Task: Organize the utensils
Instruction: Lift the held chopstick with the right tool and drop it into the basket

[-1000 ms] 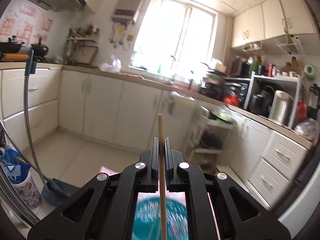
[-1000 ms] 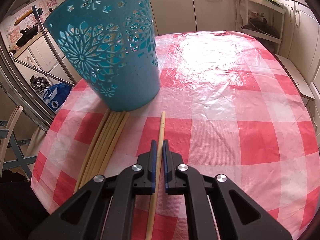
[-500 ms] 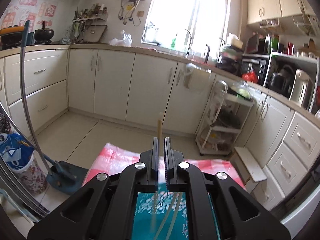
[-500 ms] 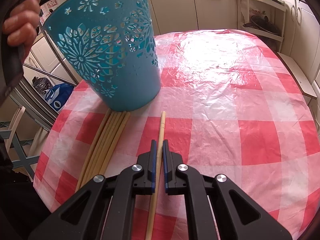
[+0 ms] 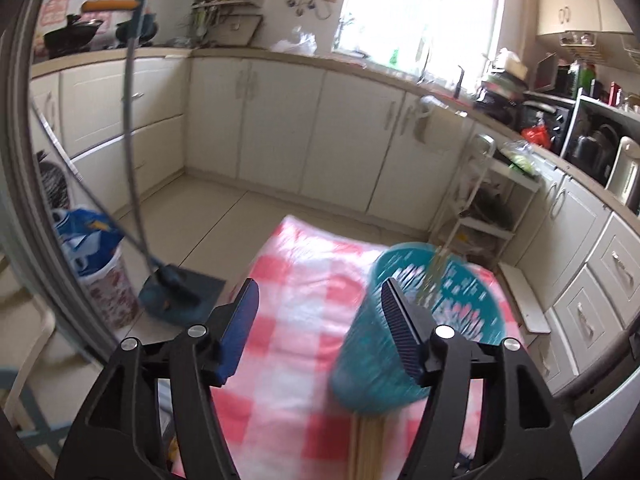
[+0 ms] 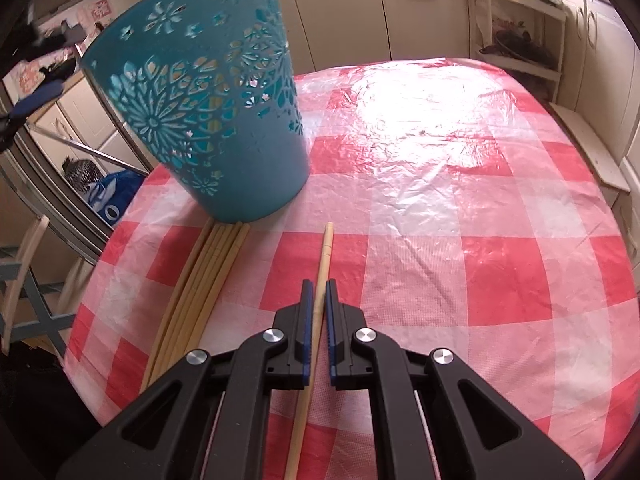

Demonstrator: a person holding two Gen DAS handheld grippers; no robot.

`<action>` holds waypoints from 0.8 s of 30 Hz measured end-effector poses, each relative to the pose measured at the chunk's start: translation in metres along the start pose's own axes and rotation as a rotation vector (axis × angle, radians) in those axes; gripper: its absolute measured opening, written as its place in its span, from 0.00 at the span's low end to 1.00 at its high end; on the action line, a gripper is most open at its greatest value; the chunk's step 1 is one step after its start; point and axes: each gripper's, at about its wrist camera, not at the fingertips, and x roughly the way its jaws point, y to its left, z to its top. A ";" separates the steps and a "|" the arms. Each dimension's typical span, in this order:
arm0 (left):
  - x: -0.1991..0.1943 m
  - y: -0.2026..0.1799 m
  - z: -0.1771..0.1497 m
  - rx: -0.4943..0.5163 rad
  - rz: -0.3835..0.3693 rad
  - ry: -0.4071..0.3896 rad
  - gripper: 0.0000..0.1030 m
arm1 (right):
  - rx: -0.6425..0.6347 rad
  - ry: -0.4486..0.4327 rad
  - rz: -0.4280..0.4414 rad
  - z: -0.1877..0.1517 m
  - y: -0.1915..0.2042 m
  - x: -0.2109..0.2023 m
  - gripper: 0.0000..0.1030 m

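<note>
A teal cut-out basket [image 6: 216, 120] stands on the red-checked tablecloth [image 6: 440, 200]. It also shows in the left wrist view [image 5: 416, 328], with chopsticks [image 5: 434, 276] standing inside it. My left gripper [image 5: 320, 332] is open and empty, above and left of the basket. My right gripper [image 6: 316, 300] is shut on a single wooden chopstick [image 6: 325, 252] lying along the cloth. A bundle of several chopsticks [image 6: 200, 296] lies at the basket's foot, left of my right gripper; its end shows in the left wrist view [image 5: 368, 448].
The table's left edge [image 6: 84, 300] drops off beside the bundle, with a chair [image 6: 28, 280] below. A dustpan [image 5: 176, 292] and a bin [image 5: 96, 268] stand on the floor. Kitchen cabinets [image 5: 320, 128] and a wire shelf [image 5: 496, 208] lie beyond the table.
My left gripper has opened and let its chopstick drop into the basket, then tilted down and shifted left. My right gripper has stayed shut on its chopstick.
</note>
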 end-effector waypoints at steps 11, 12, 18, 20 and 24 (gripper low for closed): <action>-0.002 -0.007 -0.005 0.104 0.027 0.001 0.64 | -0.107 -0.013 -0.094 -0.001 0.018 0.004 0.07; -0.002 -0.008 -0.006 0.110 0.026 0.005 0.64 | -0.108 -0.014 -0.096 -0.001 0.018 0.005 0.07; -0.003 -0.011 -0.005 0.133 0.045 0.004 0.70 | -0.117 -0.024 -0.110 -0.002 0.018 0.003 0.06; -0.003 -0.011 -0.005 0.133 0.042 0.009 0.71 | -0.096 -0.025 -0.099 -0.002 0.015 0.002 0.06; -0.002 -0.015 -0.007 0.146 0.045 0.012 0.72 | -0.039 -0.025 -0.064 -0.002 0.006 0.001 0.06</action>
